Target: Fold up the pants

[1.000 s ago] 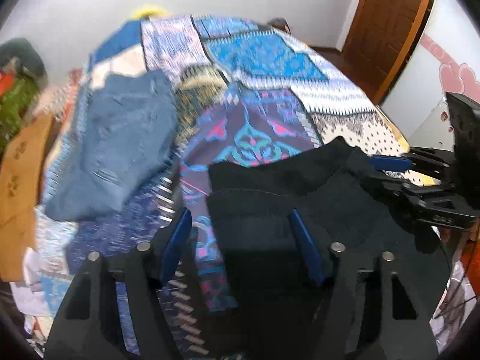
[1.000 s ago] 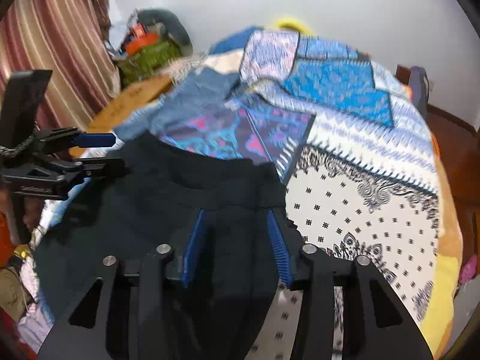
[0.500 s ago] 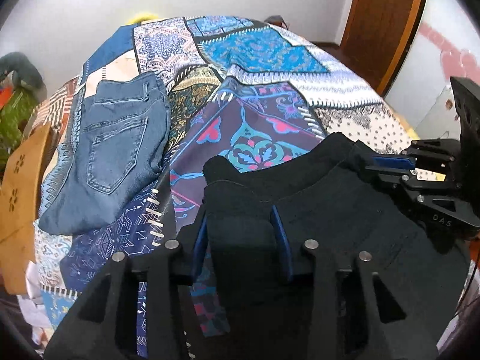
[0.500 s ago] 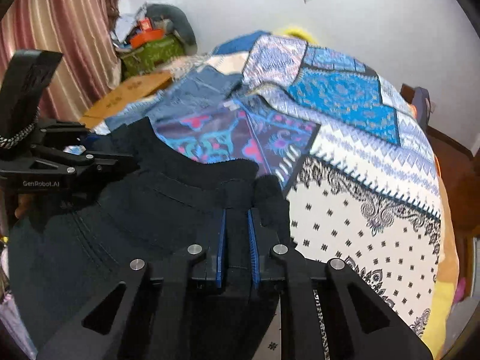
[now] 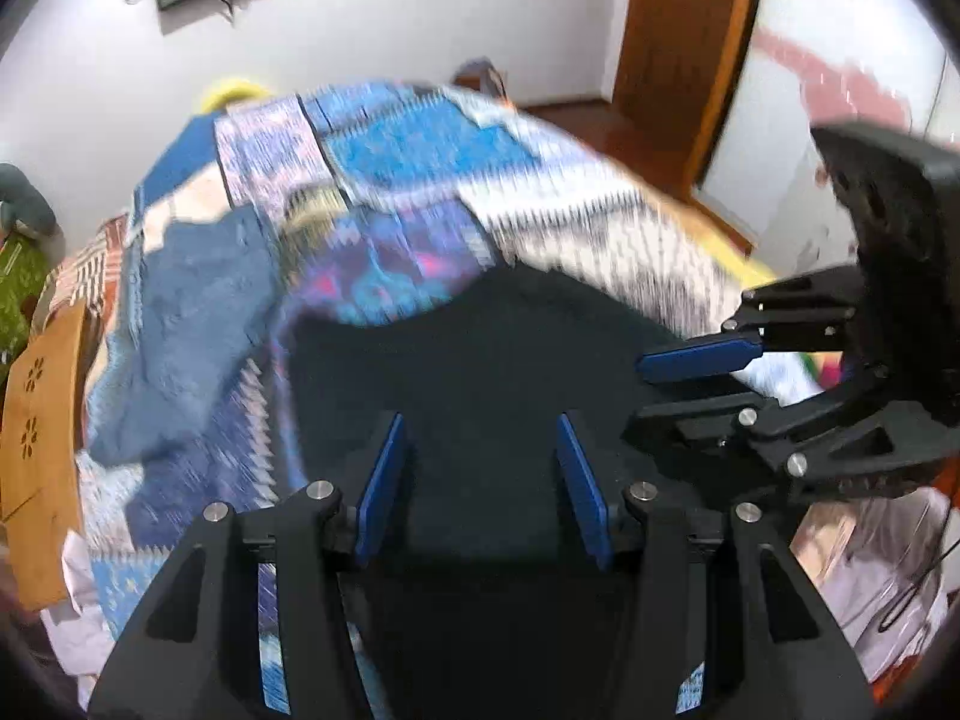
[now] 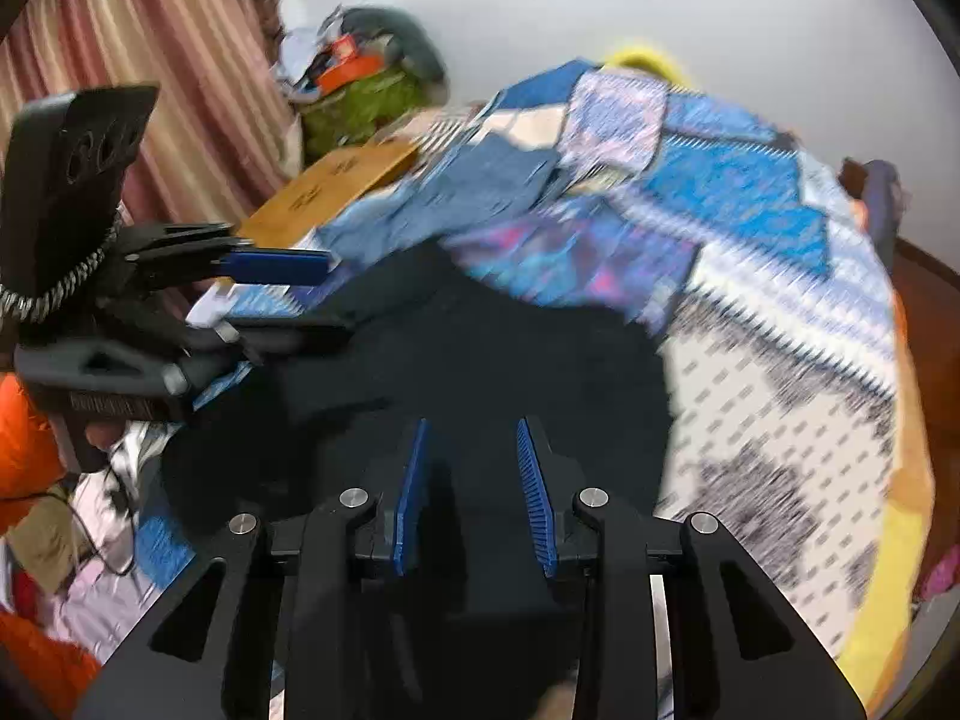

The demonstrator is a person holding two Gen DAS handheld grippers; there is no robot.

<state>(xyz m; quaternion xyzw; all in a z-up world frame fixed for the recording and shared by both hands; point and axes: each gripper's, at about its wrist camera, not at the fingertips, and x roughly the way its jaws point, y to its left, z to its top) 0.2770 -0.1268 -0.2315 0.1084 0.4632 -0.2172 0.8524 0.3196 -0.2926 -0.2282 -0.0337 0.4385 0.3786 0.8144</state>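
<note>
Black pants (image 5: 480, 354) lie flat on the near end of the patterned bed cover (image 5: 384, 156); they also show in the right wrist view (image 6: 480, 372). My left gripper (image 5: 477, 426) is open above the pants' near left part, with nothing between its blue pads. My right gripper (image 6: 471, 429) is open above the pants' near right part and empty. Each gripper shows in the other's view, the right one (image 5: 702, 384) and the left one (image 6: 312, 294), both open. The frames are blurred by motion.
Folded blue jeans (image 5: 180, 300) lie on the bed to the left of the black pants, also seen in the right wrist view (image 6: 480, 192). A wooden board (image 5: 36, 420) stands by the bed's left edge. A brown door (image 5: 684, 48) is at the far right. Clutter lies by the curtain (image 6: 150, 78).
Both grippers were shut on the black pants half a second ago and are now open. Both have lifted and pulled back a little; the pants lie released on the bed.
</note>
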